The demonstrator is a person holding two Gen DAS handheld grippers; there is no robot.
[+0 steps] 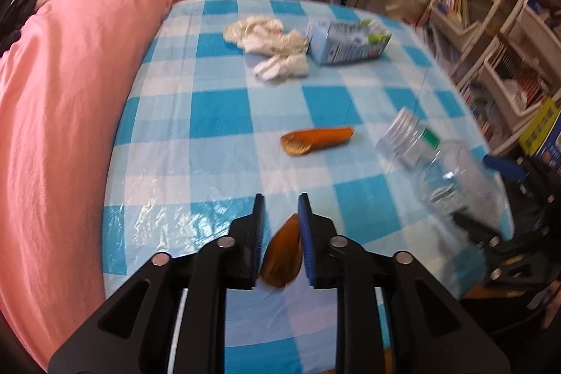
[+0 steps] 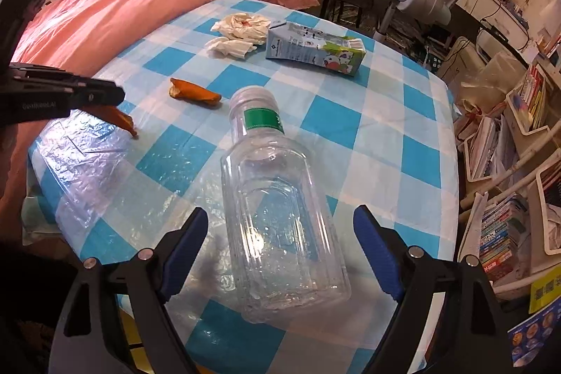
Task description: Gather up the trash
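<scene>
The left gripper (image 1: 280, 209) pinched an orange peel (image 1: 282, 256) between nearly closed jaws, while the right gripper (image 2: 280, 230) stood wide open, straddling a clear plastic bottle (image 2: 277, 216) with a green label lying on the checked table (image 2: 420, 128). A second peel (image 2: 194, 93) lay at eleven o'clock of the bottle, crumpled tissues (image 2: 240, 32) and a carton (image 2: 315, 48) with unreadable print toward twelve.

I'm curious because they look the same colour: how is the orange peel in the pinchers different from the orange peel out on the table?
The near orange peel sits between the left gripper fingers, one tip on the checked tablecloth. The far orange peel lies flat and apart, touched by nothing. The near one looks darker brown, the far one brighter. Both are curled orange scraps.
</scene>
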